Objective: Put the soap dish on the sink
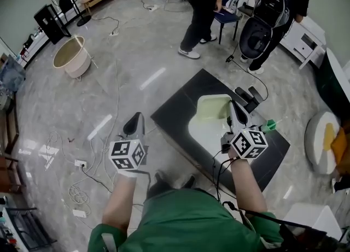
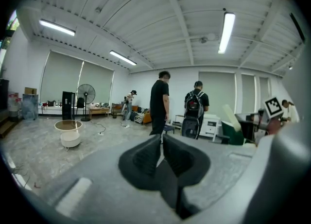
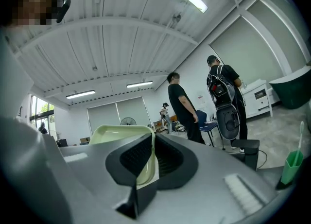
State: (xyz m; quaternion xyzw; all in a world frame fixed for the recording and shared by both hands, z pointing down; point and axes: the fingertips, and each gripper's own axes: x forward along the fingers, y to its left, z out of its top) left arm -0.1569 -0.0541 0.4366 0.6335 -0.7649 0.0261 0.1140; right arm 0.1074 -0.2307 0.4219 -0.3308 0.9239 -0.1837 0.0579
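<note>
Right gripper, head view: the right gripper (image 1: 233, 106) is held out over the sink (image 1: 206, 136), its marker cube (image 1: 249, 143) just above the person's wrist.
Soap dish, head view: the pale green soap dish (image 1: 212, 107) is at the tip of this gripper, above the far end of the white sink (I cannot tell if it touches the rim).
Sink, head view: the sink is set in a black slab (image 1: 174, 110) that lies low on the grey floor; a green cup (image 1: 269, 125) stands on the slab at the right side.
Left gripper, head view: the left gripper (image 1: 136, 119) is over the bare floor, well apart from the slab and the dish.
Room, head view: a person in black (image 1: 199, 10) and a person with a backpack (image 1: 279, 13) stand beyond the slab.
Left gripper, left gripper view: its jaws are closed together with nothing between them (image 2: 162, 139); a fan (image 2: 86, 94) and a round tub (image 2: 69, 133) are far behind.
Right gripper, right gripper view: the jaws are clamped on the rim of the soap dish (image 3: 119, 133), the gripper (image 3: 152, 140) biting its near edge (the dish stands out to the left of the jaws).
Green cup, right gripper view: it shows low at the right edge (image 3: 293, 162).
</note>
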